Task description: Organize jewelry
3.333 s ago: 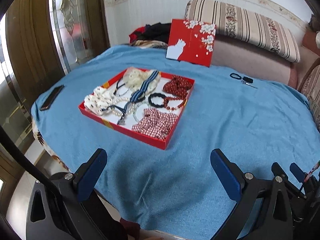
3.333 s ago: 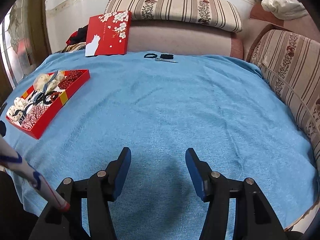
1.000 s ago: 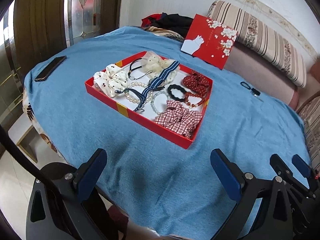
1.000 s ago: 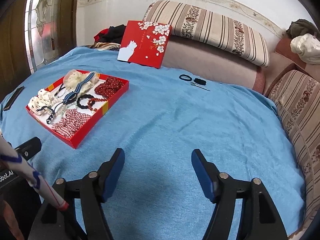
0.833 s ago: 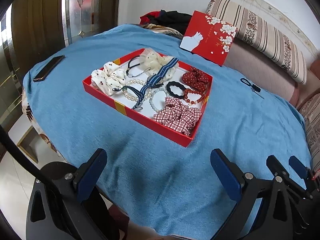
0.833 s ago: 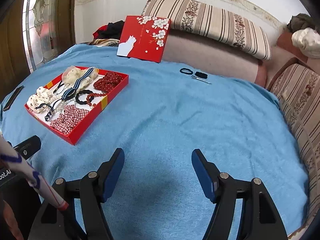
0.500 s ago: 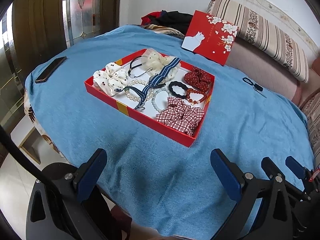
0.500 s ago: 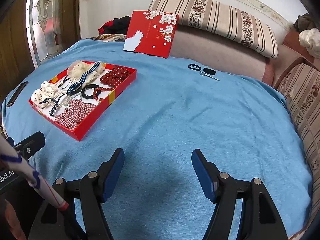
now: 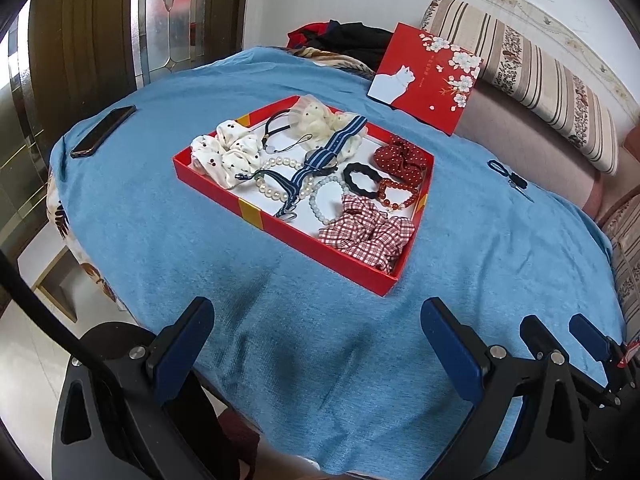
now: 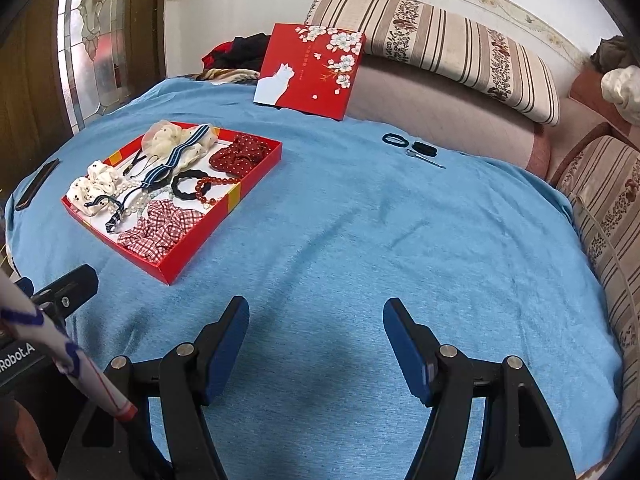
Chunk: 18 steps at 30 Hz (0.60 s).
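A red tray on the blue cloth holds scrunchies and bracelets: a red plaid scrunchie, a white dotted scrunchie, a pearl bracelet, a red bead bracelet, a black hair tie and a striped strap. My left gripper is open and empty above the cloth, short of the tray's near edge. My right gripper is open and empty over bare cloth, right of the tray.
The red lid with a white cat leans against the sofa at the back. Black hair ties and a small metal tool lie on the far cloth. A black phone lies at the table's left edge. Striped cushions border the right.
Both grippers have moved forward and up over the table, bringing the tray closer in view. Both stay open and empty. Nothing on the table has moved.
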Available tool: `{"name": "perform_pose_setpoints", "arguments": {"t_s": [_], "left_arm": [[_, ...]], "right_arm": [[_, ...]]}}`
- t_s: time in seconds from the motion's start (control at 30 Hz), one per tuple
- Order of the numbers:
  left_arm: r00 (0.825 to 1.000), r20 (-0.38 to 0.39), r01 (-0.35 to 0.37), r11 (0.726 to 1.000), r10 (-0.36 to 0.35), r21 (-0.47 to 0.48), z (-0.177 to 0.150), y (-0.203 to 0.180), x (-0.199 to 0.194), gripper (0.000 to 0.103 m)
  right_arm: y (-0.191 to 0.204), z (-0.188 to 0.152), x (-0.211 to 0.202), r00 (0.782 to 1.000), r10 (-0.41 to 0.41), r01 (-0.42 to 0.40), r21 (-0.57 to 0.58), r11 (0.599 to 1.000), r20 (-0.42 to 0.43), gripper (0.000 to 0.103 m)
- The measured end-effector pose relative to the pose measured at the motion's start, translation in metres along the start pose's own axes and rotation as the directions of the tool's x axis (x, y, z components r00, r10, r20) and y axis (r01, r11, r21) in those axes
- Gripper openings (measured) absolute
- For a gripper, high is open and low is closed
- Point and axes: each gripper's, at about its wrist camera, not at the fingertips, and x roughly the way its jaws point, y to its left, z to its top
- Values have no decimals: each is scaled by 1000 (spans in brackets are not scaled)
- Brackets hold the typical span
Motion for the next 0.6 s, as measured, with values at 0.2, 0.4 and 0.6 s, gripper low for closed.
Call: {"name": "perform_pose_setpoints", "arguments": {"t_s": [0.2,0.4,0.6], "left_arm": [[1000,-2,-8,1000,8,-13,1,4,2,103],[1000,-3,-19,999,19,-35,5,10,5,103],[1000,1,-22,998,22,-64,9,20,6,103]], "right_arm": [[9,3,0,1000,0,0,-29,1000,0,74],[17,8,1,1000,3,-3,-41,999,2,74],[19,8,2,1000,8,-8,-36,999,1,74]]}}
